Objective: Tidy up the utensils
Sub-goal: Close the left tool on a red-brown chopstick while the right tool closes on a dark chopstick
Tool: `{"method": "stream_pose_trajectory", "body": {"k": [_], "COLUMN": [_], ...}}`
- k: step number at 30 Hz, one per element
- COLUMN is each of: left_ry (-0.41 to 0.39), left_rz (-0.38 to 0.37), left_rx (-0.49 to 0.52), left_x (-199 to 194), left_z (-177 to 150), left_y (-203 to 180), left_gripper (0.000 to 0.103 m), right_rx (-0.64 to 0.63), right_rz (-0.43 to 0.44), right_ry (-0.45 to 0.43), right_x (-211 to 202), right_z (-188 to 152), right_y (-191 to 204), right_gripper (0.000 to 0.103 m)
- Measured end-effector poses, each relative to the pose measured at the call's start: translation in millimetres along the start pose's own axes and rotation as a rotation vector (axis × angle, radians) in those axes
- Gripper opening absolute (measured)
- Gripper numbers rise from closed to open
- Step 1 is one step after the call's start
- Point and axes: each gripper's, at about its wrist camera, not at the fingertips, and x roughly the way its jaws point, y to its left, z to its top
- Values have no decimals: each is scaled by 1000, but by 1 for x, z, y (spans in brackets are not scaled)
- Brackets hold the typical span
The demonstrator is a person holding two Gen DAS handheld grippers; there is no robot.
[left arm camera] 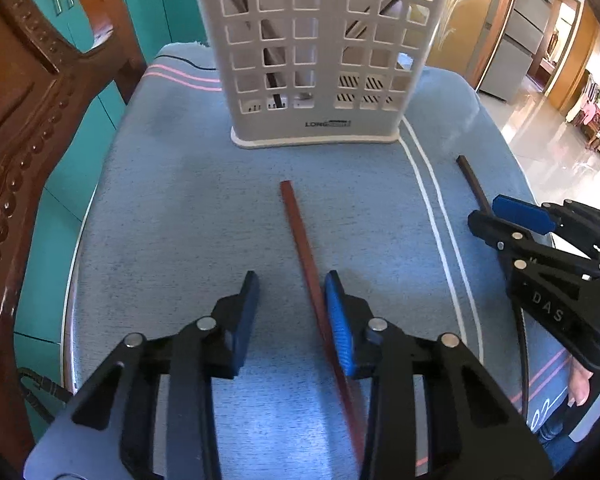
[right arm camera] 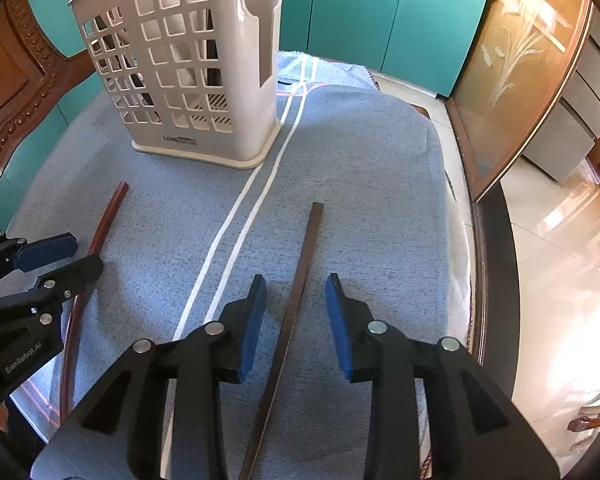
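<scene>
Each gripper sits over one chopstick on the blue cloth (left arm camera: 160, 200), set to pick it up. The left gripper (left arm camera: 292, 292) has its jaws apart, with the reddish chopstick (left arm camera: 300, 236) beside its right pad. The right gripper (right arm camera: 296, 292) is apart too, the dark chopstick (right arm camera: 300, 280) between its pads, untouched. Both sticks point ahead toward the white utensil basket (left arm camera: 320, 80). Next, each should squeeze and lift.
</scene>
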Motion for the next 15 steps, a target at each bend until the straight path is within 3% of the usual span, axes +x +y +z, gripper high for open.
{"method": "stream_pose_trajectory", "body": {"k": [9,15], "left_ry": [-3,-8], "left_rz": [24,30], "left_rx": [5,-2], "left_x": [-3,0], "left_z": [0,3], "left_y": [6,4], "left_gripper": [49,51], "right_rx": [-32,-22], "right_rz": [-22,-3], "right_ry": [-13,-10], "right_x": [-5,-7], "right_z": [-6,-7], "right_y": [11,9], "right_gripper": [33,30]}}
